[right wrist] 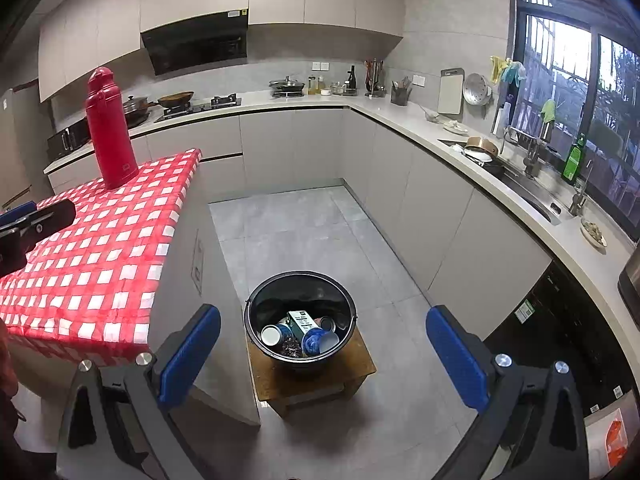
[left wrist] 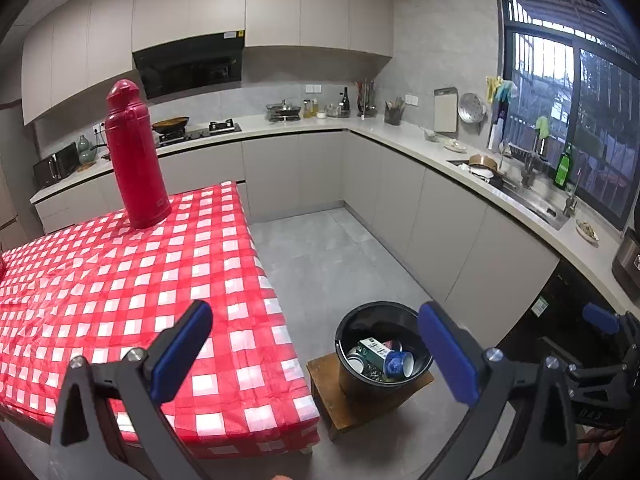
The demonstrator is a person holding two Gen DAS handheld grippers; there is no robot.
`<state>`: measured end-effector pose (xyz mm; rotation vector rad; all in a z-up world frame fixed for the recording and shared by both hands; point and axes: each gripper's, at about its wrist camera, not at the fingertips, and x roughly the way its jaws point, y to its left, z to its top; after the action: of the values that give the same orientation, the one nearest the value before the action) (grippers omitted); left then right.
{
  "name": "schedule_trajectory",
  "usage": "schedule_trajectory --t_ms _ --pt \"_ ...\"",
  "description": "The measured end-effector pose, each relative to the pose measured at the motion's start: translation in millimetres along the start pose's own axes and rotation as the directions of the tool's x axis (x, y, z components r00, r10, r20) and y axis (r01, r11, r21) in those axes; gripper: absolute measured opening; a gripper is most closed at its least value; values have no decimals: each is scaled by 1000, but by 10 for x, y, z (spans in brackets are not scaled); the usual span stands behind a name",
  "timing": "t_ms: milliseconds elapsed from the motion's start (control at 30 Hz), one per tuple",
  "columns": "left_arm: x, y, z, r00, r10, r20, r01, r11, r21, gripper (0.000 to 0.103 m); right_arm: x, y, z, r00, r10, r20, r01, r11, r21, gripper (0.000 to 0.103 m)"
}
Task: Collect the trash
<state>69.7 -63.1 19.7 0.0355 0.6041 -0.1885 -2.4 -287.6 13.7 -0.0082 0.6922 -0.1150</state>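
Both claws spread, nothing held: left claw, right claw. Bucket seemingly full; could be tipped off stool if knocked.

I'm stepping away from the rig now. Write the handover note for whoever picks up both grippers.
Left gripper: open, holding nothing, raised over the near corner of the checked table.
Right gripper: open, holding nothing, above the black bucket.
Bucket stands on a low wooden stool on the floor beside the table. Inside: blue paper cups, a green carton and a can.
Done: that trash is in the bucket.
Left: no loose trash shows on the visible tabletop; only the red thermos stands there. Check the table's unseen part before finishing.
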Motion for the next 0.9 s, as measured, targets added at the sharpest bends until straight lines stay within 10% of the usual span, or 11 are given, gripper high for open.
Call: schedule_trajectory --t_ms 900 --pt "0 -50 -47 1000 1 0 -1 1000 3 103 -55 22 15 1000 19 23 -19 1000 -6 103"
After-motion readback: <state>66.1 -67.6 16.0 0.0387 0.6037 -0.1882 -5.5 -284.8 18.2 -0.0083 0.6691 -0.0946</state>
